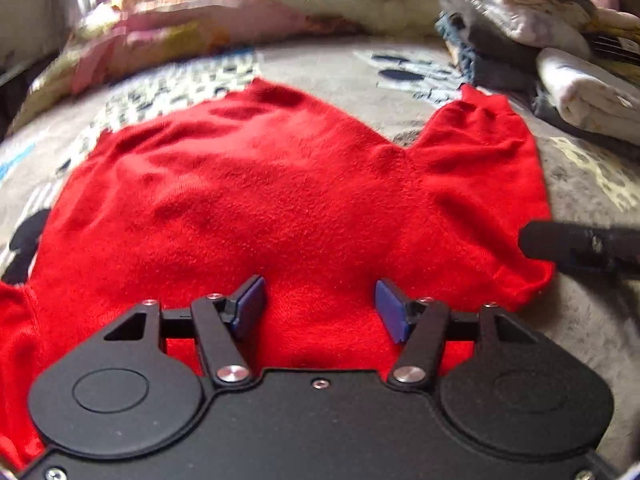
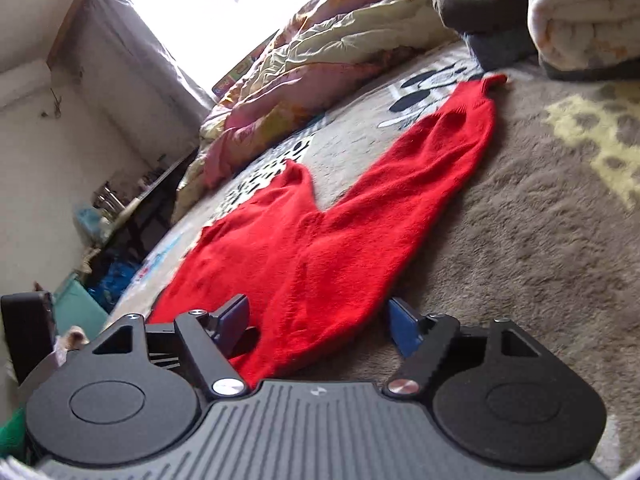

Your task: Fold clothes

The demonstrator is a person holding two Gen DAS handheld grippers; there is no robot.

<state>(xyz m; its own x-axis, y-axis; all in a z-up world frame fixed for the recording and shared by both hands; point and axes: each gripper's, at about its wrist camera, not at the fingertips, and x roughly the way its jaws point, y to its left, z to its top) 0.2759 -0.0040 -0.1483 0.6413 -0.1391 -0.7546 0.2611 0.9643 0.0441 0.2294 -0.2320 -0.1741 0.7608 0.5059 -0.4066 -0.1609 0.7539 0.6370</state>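
A red knitted sweater point(image 1: 280, 200) lies spread flat on the grey plush bed cover point(image 2: 520, 220). One sleeve point(image 1: 480, 152) reaches toward the far right. My left gripper point(image 1: 320, 308) hovers over the sweater's near part, open, with red knit showing in the gap between its blue pads point(image 1: 250, 304). My right gripper point(image 2: 320, 324) is open at the near edge of the sweater point(image 2: 320, 248), where the sleeve point(image 2: 452, 148) runs away from it. Its left pad is over the knit and its right pad point(image 2: 404, 328) over bare cover. The right gripper's black finger point(image 1: 560, 242) shows at the sweater's right edge.
A rumpled pink and cream quilt point(image 2: 320, 60) lies along the far side of the bed. A stack of folded clothes and blankets point(image 1: 540, 20) sits at the far right, close to the sleeve's cuff. The bed's left edge drops to a cluttered floor point(image 2: 108, 272) by the wall.
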